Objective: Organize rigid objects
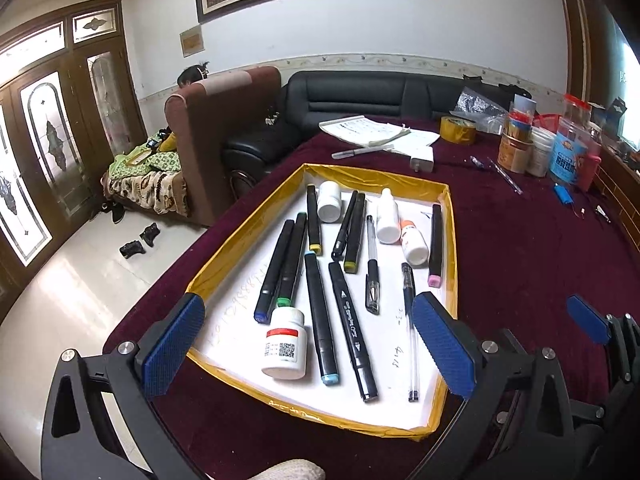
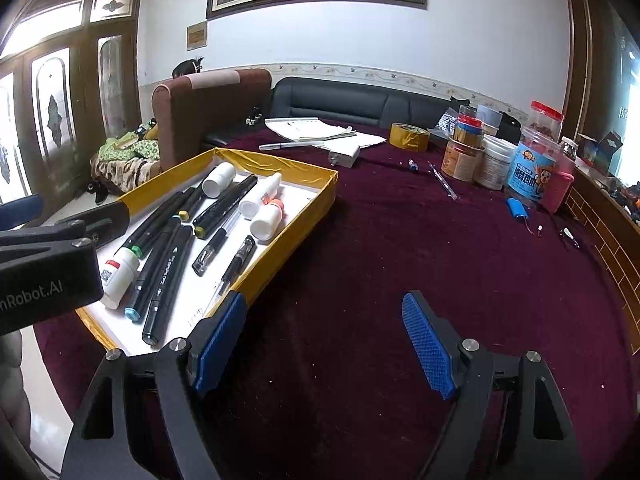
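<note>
A shallow tray with yellow taped walls (image 1: pixel 240 236) (image 2: pixel 316 204) lies on the maroon table. It holds several black markers (image 1: pixel 320 316) (image 2: pixel 164 276), gel pens (image 1: pixel 372 264), a white red-labelled bottle (image 1: pixel 285 344) (image 2: pixel 118 278) and other small white bottles (image 1: pixel 330 202) (image 2: pixel 268 216). My left gripper (image 1: pixel 308 348) is open and empty above the tray's near end. My right gripper (image 2: pixel 324 344) is open and empty over bare cloth right of the tray.
At the back of the table lie papers (image 1: pixel 368 130), a pen (image 2: pixel 290 145), a white charger (image 2: pixel 344 156), a tape roll (image 2: pixel 408 136), several jars and cans (image 2: pixel 492 164) and a blue battery (image 2: pixel 518 206). Sofas stand behind.
</note>
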`<state>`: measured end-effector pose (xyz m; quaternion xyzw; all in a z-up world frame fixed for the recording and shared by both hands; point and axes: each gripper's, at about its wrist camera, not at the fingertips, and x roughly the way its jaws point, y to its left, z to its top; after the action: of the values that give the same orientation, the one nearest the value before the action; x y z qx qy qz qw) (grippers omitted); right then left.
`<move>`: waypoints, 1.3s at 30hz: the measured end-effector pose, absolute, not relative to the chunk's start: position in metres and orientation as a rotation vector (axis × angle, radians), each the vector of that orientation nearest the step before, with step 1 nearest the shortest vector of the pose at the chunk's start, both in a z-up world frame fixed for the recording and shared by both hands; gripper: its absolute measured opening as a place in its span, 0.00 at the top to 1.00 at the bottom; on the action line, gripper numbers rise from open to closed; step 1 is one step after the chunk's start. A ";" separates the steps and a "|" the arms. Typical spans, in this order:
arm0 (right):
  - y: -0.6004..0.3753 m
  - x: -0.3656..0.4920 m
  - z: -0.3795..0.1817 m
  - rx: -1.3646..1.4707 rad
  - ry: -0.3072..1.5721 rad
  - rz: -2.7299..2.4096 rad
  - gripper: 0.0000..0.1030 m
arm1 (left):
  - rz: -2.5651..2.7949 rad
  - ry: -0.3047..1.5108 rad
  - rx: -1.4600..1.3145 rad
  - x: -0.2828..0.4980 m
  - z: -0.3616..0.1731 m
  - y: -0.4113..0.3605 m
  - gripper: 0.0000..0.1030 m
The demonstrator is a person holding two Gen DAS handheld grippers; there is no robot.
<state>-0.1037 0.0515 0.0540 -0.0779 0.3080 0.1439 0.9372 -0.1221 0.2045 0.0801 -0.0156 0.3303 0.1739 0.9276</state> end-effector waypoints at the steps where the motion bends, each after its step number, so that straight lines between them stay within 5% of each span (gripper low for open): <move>1: 0.052 -0.104 0.054 -0.162 0.630 0.293 0.26 | 0.352 0.682 -0.034 -0.122 0.079 0.205 0.00; 39: 0.076 -0.105 0.042 -0.255 0.659 0.294 0.26 | 0.335 0.739 -0.077 -0.118 0.062 0.223 0.00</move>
<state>-0.1050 0.0762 0.0420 -0.1243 0.3216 0.1436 0.9276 -0.1180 0.2225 0.0621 -0.0375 0.3595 0.1627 0.9181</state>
